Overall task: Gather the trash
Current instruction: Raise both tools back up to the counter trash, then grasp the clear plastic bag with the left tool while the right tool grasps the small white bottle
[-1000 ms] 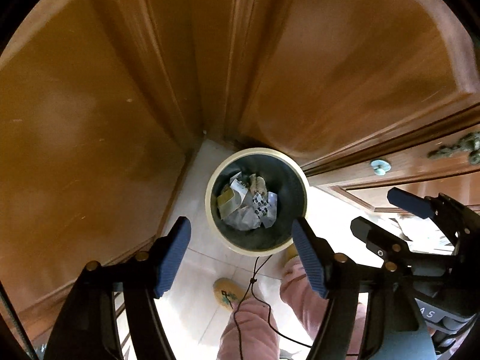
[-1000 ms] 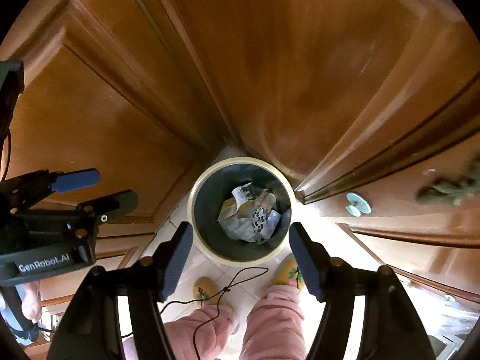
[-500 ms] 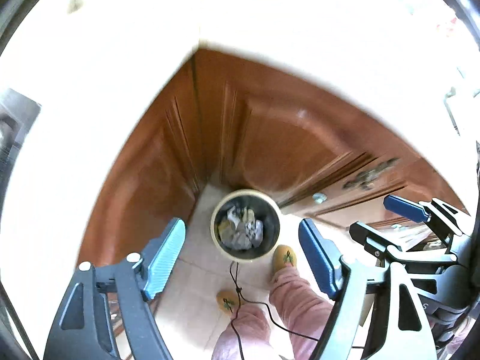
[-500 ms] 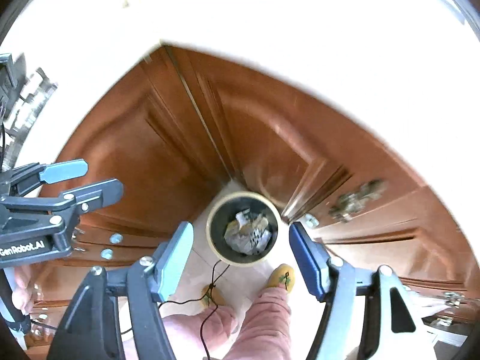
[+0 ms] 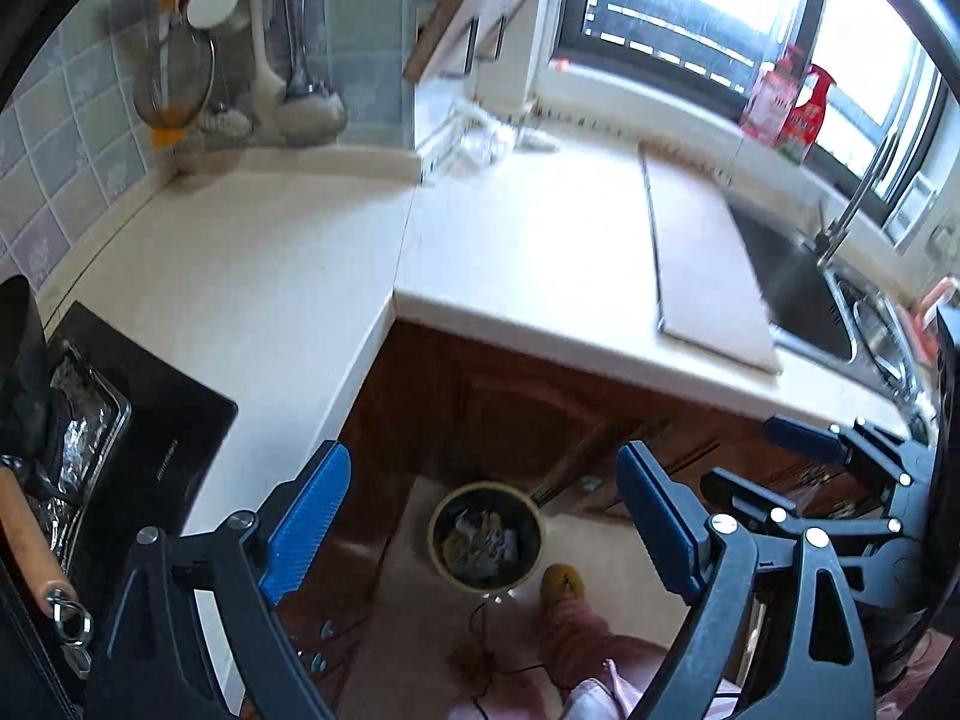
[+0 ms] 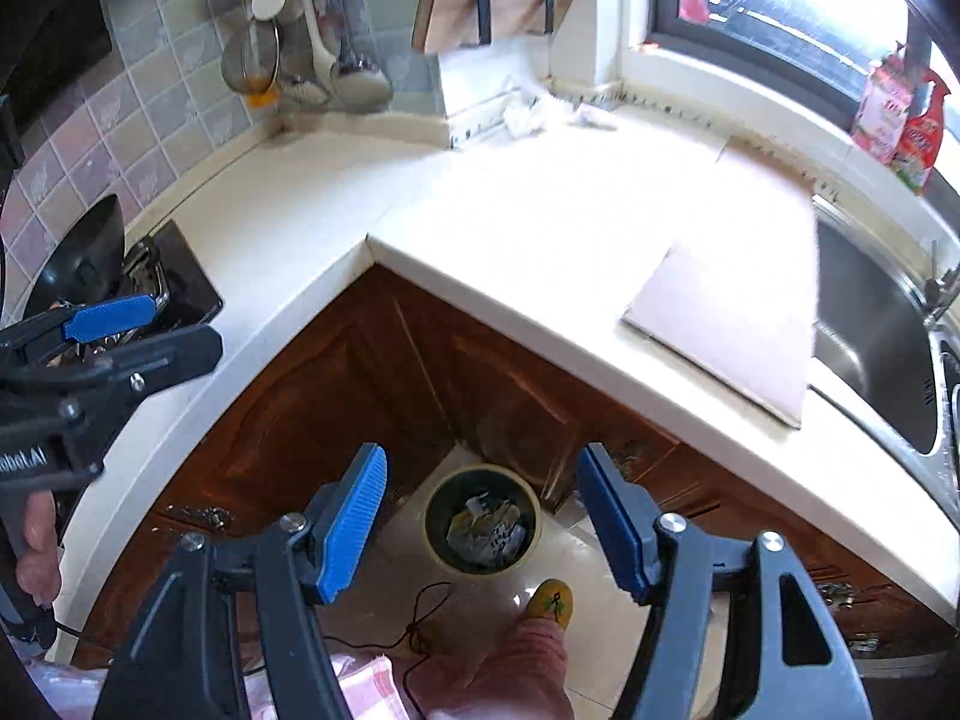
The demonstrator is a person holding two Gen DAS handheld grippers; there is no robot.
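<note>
Left wrist view: left gripper (image 5: 483, 519), jaws just widened, empty above trash bin (image 5: 486, 534).

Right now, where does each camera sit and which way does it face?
Left wrist: on the left gripper, tilted down over the countertop corner at the floor bin; jaws open, empty; right gripper at its right edge.
Right wrist: on the right gripper, same downward tilt; jaws open, empty; left gripper and hand at its left edge.
Shared: bin, countertop, sink, slipper.
</note>
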